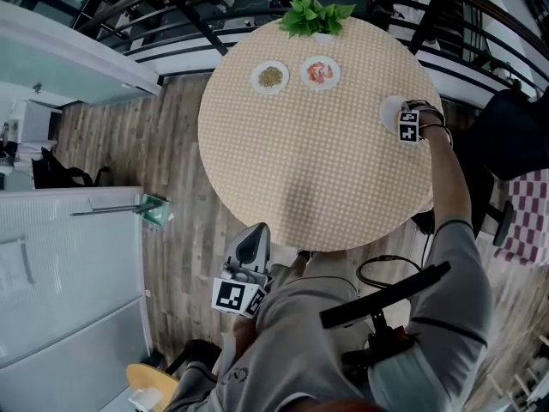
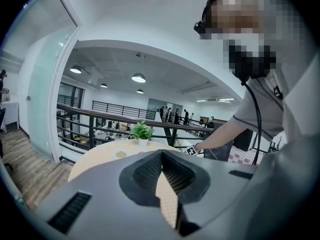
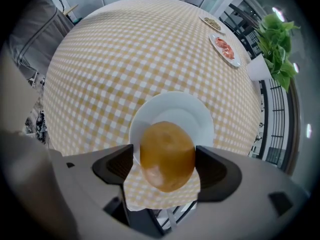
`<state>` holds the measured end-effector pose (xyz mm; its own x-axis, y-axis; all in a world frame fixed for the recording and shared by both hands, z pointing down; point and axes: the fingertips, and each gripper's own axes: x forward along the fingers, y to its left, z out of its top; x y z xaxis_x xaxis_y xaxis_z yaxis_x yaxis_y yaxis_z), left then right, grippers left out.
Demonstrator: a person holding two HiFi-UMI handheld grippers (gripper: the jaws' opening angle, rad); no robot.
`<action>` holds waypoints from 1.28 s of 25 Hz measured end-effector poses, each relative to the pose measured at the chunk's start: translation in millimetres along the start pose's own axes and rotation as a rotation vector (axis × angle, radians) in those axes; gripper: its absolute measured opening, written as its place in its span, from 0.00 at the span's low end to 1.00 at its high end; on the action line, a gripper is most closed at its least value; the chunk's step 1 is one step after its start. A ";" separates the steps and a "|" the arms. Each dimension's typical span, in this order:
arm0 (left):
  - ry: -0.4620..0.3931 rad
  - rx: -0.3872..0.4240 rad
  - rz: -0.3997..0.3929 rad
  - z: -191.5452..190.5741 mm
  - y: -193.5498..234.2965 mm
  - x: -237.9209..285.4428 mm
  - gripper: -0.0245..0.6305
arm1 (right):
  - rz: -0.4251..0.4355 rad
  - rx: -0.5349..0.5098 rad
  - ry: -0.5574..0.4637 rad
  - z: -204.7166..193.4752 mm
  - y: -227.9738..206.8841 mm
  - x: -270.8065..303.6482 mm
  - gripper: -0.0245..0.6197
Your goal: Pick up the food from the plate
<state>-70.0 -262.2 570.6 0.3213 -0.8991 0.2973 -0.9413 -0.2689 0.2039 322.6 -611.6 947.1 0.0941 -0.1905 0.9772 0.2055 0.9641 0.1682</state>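
A round golden-brown piece of food (image 3: 167, 156) sits between the jaws of my right gripper (image 3: 165, 160), which is shut on it from both sides. It hangs just above a small white plate (image 3: 172, 106) near the right edge of the round checked table (image 1: 317, 161). The head view shows the right gripper (image 1: 410, 125) over that plate (image 1: 391, 110), hiding the food. My left gripper (image 1: 249, 249) is held low by the person's lap, off the table's near edge. Its jaws (image 2: 162, 156) are together with nothing between them.
Two more plates stand at the far side, one with brownish food (image 1: 269, 76) and one with pink-red food (image 1: 320, 71). A potted green plant (image 1: 315, 14) stands behind them. A dark railing runs behind the table. A dark chair (image 1: 515, 136) is at the right.
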 end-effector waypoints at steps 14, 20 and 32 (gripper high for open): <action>0.008 -0.002 0.020 -3.7 -0.7 1.1 0.05 | 0.088 0.003 0.020 1.4 7.0 9.8 0.62; 0.005 -0.001 0.028 -2.6 0.7 -1.7 0.05 | 0.096 0.015 0.026 1.8 7.0 8.8 0.62; -0.004 -0.011 0.031 -1.8 2.3 -6.5 0.05 | 0.083 0.201 -0.036 9.0 -3.5 -7.5 0.60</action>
<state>-74.1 -256.4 570.9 0.2914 -0.9085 0.2995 -0.9497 -0.2372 0.2045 312.4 -611.8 940.4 0.0666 -0.1062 0.9921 -0.0004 0.9943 0.1064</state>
